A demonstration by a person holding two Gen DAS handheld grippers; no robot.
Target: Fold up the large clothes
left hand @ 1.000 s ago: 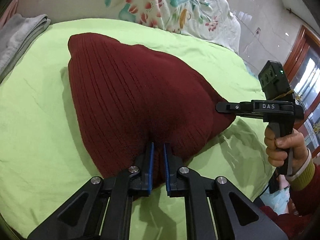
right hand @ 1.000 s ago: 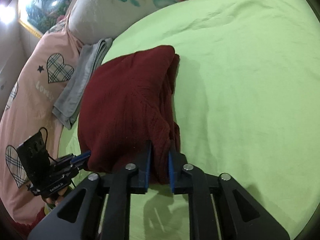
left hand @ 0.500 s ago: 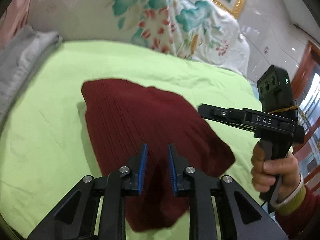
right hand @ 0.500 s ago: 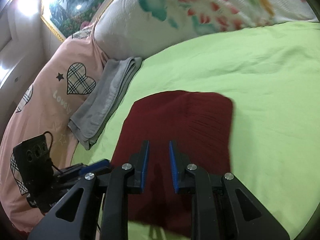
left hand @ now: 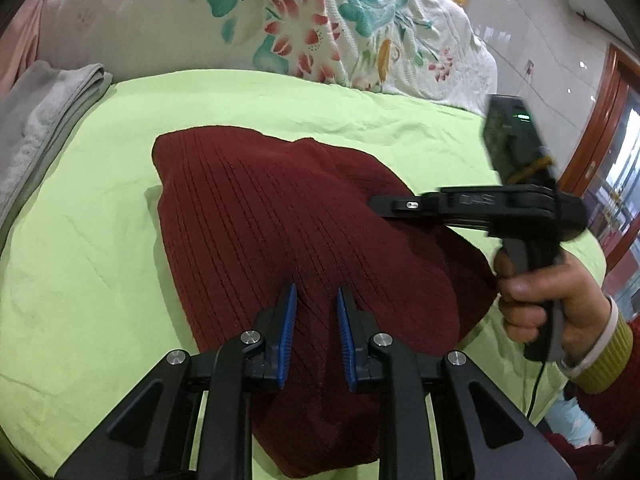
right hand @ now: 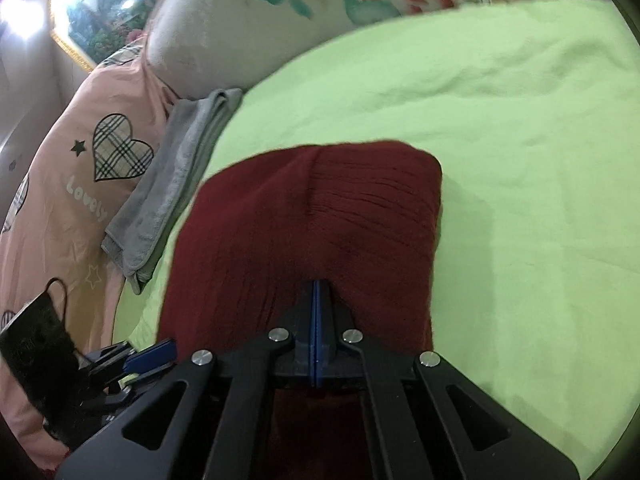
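Grey towel point(left hand: 44, 120): a folded stack is seen at the left edge of the green sheet point(left hand: 80, 280), against the pink heart-print bedding point(right hand: 68, 216); it is well apart from the work.
Task's thing: a dark red ribbed sweater point(left hand: 280, 232) is laid in the middle of the green sheet as a folded, roughly rectangular bundle, with its far edge towards the floral pillow point(left hand: 304, 28).
Left gripper point(left hand: 316, 300): it is held above the near part of the sweater with its blue pads a narrow gap apart; only the knit lying flat beneath is seen through the gap, and nothing is pinched.
Right gripper point(right hand: 317, 292): its pads are pressed flat together over the sweater's near edge, and no cloth is seen between them. In the left wrist view it is seen side-on over the sweater's right side, gripped by a hand point(left hand: 540, 300) in a red sleeve with a yellow cuff.
Step in hand: a fold appears to be just laid down and let go, both claws being empty.
Next move: either smoothing of the bundle or a fresh pinch on an edge for one more fold is judged likely; for that the right claw has to be opened first.
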